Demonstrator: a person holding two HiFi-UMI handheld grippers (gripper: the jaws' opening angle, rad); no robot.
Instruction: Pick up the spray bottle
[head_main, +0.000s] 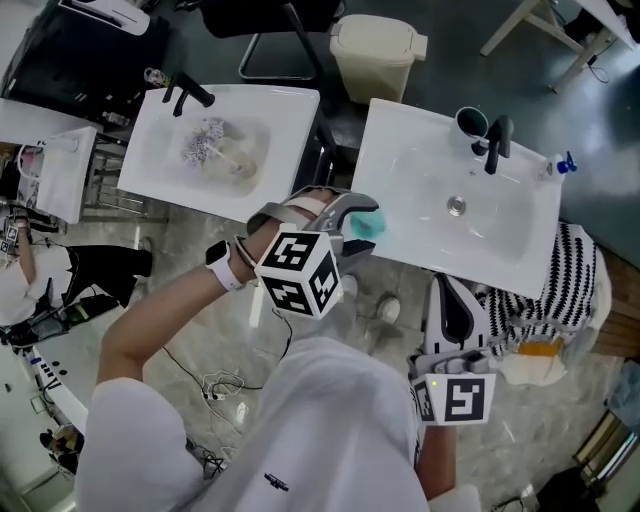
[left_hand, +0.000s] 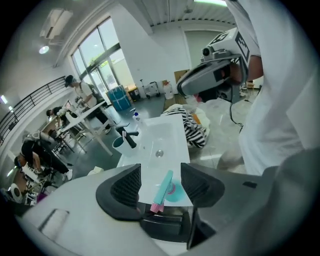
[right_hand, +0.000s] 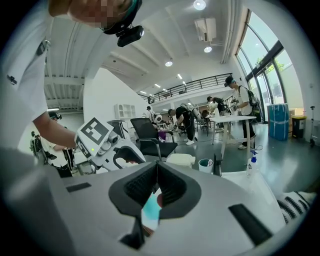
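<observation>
The spray bottle (head_main: 565, 163), small with a blue top, stands on the back right corner of the right-hand white sink (head_main: 420, 240); it also shows in the right gripper view (right_hand: 251, 163). My left gripper (head_main: 360, 218) hangs over that sink's near left corner, far from the bottle. Its jaws stand open (left_hand: 161, 174). Between them, not pressed by the pads, a teal brush with a pink end (left_hand: 164, 189) lies on a teal disc on the sink's edge. My right gripper (head_main: 447, 285) is shut (right_hand: 156, 167), in front of the sink's near edge.
A black tap (head_main: 497, 142) and a teal cup (head_main: 472, 122) stand at the sink's back. A second sink (head_main: 290, 130) to the left holds a lilac thing. A cream bin (head_main: 375, 50) is behind, a striped cloth (head_main: 572, 280) at the right. People work at tables beyond.
</observation>
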